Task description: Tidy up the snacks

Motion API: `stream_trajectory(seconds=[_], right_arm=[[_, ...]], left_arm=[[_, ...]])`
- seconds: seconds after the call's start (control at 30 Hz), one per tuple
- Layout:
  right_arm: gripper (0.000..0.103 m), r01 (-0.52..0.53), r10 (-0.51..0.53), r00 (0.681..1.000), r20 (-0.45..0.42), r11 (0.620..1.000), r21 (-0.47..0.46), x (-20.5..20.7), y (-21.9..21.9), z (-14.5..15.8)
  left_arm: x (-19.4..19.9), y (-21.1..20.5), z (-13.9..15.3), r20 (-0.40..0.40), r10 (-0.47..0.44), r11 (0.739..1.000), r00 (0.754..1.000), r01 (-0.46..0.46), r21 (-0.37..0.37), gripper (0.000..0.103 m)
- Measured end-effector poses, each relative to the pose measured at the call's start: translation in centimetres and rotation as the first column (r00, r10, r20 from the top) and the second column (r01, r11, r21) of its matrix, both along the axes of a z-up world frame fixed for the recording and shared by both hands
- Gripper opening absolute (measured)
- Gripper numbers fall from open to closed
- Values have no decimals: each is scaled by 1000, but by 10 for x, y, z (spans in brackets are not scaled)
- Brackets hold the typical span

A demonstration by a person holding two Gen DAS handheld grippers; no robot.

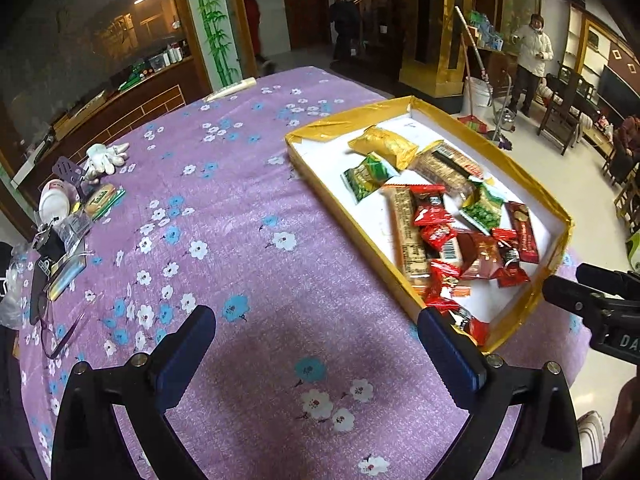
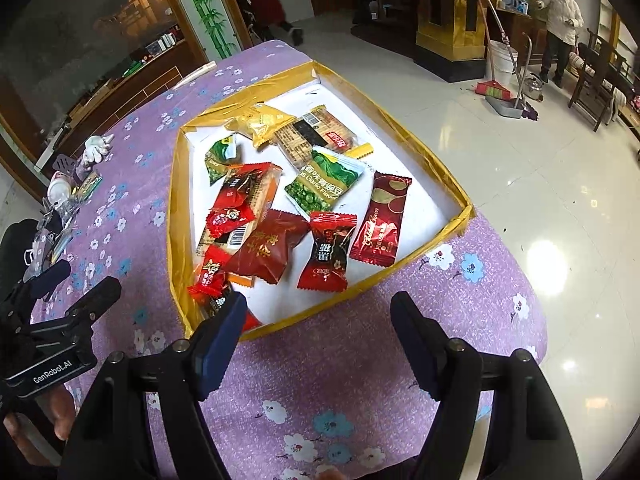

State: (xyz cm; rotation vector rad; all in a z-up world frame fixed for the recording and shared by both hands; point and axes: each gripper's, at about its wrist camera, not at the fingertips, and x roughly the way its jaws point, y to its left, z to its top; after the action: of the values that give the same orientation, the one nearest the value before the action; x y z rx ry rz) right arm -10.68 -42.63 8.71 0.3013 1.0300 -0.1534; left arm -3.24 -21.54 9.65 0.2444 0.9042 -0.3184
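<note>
A shallow tray with a yellow taped rim and a white floor lies on the purple flowered cloth. It holds several wrapped snacks: a gold packet, green pea packets, a dark red bar, red candies and long cracker packs. My left gripper hangs open over bare cloth left of the tray, its right finger in front of the tray's near corner. My right gripper stands open above the cloth just short of the tray's near rim. Neither holds anything.
At the table's left edge lie a white glove, a white cup, a biscuit packet and eyeglasses. The table drops off to shiny floor on the right. A person, a broom and chairs stand farther off.
</note>
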Motion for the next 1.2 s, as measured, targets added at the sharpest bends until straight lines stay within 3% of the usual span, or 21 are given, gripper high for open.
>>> stream_trajectory(seconds=[0.17,0.33,0.63,1.2], right_arm=[[78,-10,10,1000,5,1000,-12,-5,3,2],[78,8,-8,1000,9,1000,-9,-9,-2,3],[78,44,-44,999,22,999,-15,-18,-16,8],[78,42,-41,999,21,999,-32,-15,-18,11]], left_arm=[[-10,-4,9,72,7,999,997,-10,46,102],[-10,-14,8,48,-3,997,999,0,76,102],[-16,-32,11,74,-35,994,997,28,104,102],[-14,-39,8,71,-58,992,996,50,118,102]])
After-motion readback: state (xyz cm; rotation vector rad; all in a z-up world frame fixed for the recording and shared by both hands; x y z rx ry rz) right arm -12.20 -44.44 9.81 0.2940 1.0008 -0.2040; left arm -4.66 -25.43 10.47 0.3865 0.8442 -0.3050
